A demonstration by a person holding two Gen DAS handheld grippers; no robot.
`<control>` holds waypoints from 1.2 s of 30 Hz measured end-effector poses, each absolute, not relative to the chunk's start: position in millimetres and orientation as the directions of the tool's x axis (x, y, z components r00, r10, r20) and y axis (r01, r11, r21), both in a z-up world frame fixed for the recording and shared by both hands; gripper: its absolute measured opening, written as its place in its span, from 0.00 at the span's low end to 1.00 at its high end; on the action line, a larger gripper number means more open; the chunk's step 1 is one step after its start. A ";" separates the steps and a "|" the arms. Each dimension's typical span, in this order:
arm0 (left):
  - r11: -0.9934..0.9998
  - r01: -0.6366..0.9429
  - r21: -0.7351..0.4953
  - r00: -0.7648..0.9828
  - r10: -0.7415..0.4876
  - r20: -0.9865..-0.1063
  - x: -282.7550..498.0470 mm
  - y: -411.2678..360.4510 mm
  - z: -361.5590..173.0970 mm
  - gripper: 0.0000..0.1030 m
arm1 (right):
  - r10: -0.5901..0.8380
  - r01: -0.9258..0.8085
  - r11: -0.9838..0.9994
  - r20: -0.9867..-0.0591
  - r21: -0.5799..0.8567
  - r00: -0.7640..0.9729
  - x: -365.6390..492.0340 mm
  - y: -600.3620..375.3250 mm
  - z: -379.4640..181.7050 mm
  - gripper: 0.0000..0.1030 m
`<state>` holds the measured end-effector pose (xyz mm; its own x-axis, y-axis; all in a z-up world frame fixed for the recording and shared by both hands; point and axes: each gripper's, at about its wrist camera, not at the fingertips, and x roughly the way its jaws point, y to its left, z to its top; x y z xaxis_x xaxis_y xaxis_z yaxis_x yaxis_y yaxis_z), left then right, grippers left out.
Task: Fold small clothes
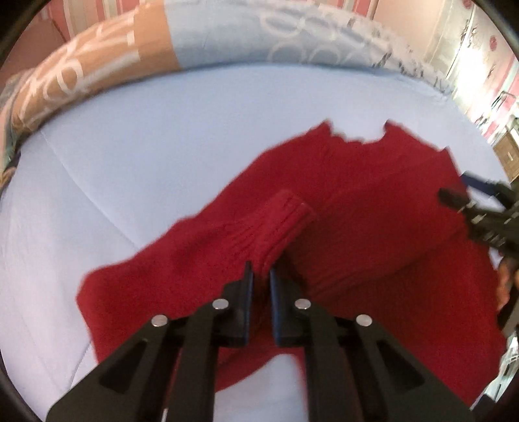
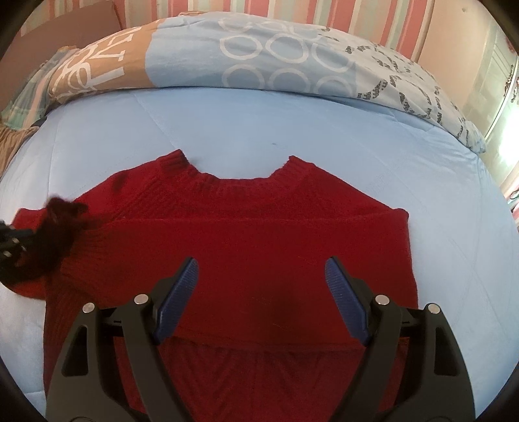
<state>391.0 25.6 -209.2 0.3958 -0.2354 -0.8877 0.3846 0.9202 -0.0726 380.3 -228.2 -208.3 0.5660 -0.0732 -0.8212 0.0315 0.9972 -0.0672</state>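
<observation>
A: Where is the red sweater (image 2: 246, 246) right now?

B: It lies flat on the light blue bed (image 2: 324, 130) in front of you, neckline at the far side, hem toward you. The right sleeve looks folded in over the body, leaving a straight edge on the right.

A: And your left hand-held gripper (image 1: 261, 276)?

B: Its jaws are pinched nearly together on the ribbed sleeve cuff (image 1: 282, 224). The cuff sticks out past the fingertips, slanting across the left half of the sweater's body. That view is blurred, so how deep the knit sits between the pads I cannot tell.

A: Your right hand-held gripper (image 2: 261, 272)?

B: Its jaws stand wide apart above the middle of the sweater, with nothing between the blue pads (image 2: 180, 298). They hover over the fabric; whether the tips touch it I cannot tell.

A: Anything else on the bed?

B: A folded duvet (image 2: 259, 61) in pale blue with white rings and a tan patch lies along the far edge, well apart from the sweater. A striped pink wall (image 2: 324, 13) rises behind it.
</observation>
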 end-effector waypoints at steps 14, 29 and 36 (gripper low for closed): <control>0.821 0.478 -0.313 0.342 -0.502 -0.795 387.0 -138.7 -202.1 0.09 | -0.172 0.159 0.982 -0.817 -0.100 0.551 366.8 -315.6 -209.6 0.79; 0.901 0.433 -0.042 0.433 -0.249 -0.866 340.8 -92.2 -218.4 0.64 | 0.086 0.039 0.991 -0.831 0.129 0.550 361.1 -310.2 -217.7 0.78; 0.966 0.256 0.020 0.484 -0.111 -0.868 367.1 -31.9 -233.0 0.64 | 0.125 -0.058 0.992 -0.878 0.111 0.463 386.9 -260.4 -240.9 0.13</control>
